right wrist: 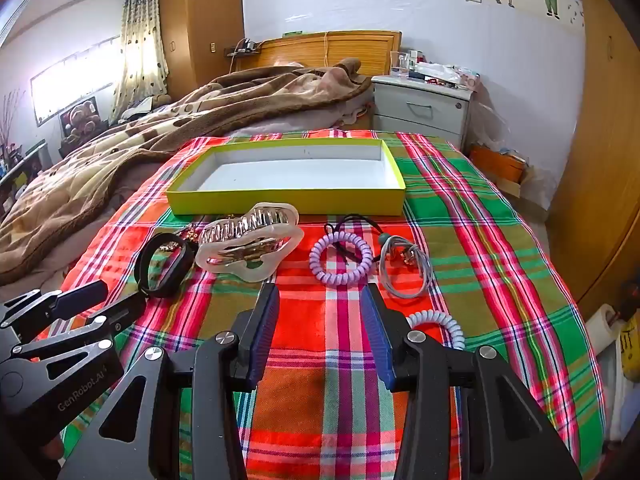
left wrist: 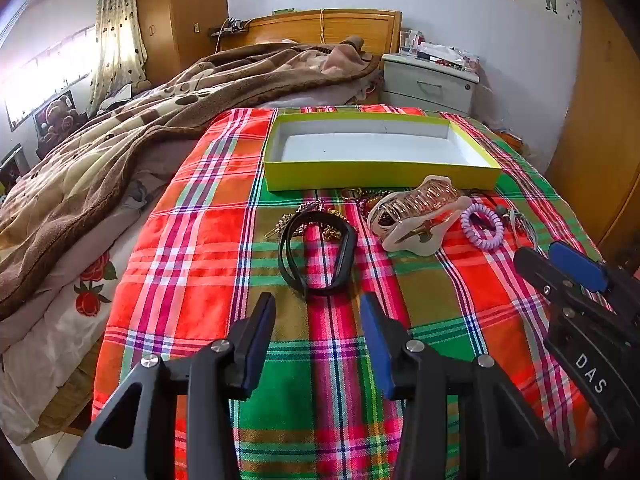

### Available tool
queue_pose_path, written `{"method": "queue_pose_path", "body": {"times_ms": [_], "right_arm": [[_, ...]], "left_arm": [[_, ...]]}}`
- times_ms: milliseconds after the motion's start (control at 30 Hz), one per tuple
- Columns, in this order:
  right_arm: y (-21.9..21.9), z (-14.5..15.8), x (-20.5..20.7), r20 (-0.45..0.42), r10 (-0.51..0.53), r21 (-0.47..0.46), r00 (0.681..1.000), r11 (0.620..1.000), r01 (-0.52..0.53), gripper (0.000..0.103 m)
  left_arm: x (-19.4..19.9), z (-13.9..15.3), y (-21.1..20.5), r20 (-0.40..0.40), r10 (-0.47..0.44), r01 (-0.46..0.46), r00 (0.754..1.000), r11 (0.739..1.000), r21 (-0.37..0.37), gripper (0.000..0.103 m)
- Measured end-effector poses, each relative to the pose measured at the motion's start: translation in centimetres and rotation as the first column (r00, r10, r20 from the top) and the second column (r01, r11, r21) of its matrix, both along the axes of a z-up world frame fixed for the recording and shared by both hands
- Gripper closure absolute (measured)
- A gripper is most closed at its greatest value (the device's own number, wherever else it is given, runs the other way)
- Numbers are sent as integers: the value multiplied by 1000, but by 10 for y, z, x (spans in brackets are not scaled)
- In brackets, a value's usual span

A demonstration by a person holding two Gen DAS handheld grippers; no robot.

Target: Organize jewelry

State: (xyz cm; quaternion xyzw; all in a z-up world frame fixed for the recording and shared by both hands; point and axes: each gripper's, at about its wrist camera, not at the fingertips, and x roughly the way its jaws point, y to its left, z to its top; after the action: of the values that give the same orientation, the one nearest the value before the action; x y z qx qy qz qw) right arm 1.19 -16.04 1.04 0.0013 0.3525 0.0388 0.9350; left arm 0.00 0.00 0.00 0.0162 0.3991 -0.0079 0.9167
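Left gripper (left wrist: 318, 312) gapes empty short of the black band (left wrist: 318, 254); right gripper (right wrist: 320, 304) likewise before the purple coil (right wrist: 340, 258). Box (left wrist: 376, 180) sits empty beyond. You risk snagging the gold chains (left wrist: 316, 226) tangled under that band.

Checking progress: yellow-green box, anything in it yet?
Empty. The shallow yellow-green cardboard box shows only bare white floor in both views.

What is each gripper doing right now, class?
Left gripper: open, holding nothing.
Right gripper: open, holding nothing.
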Motion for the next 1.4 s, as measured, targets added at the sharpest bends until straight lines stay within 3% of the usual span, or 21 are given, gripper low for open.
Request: {"method": "queue_pose_path", "body": {"times_ms": [1400], "right_arm": [[-5,-4,1,-3,3,13,1000,1000,-3,60]], "left_arm": [[4,2,-2,-9,3,-3,1000,1000,4,57]]}}
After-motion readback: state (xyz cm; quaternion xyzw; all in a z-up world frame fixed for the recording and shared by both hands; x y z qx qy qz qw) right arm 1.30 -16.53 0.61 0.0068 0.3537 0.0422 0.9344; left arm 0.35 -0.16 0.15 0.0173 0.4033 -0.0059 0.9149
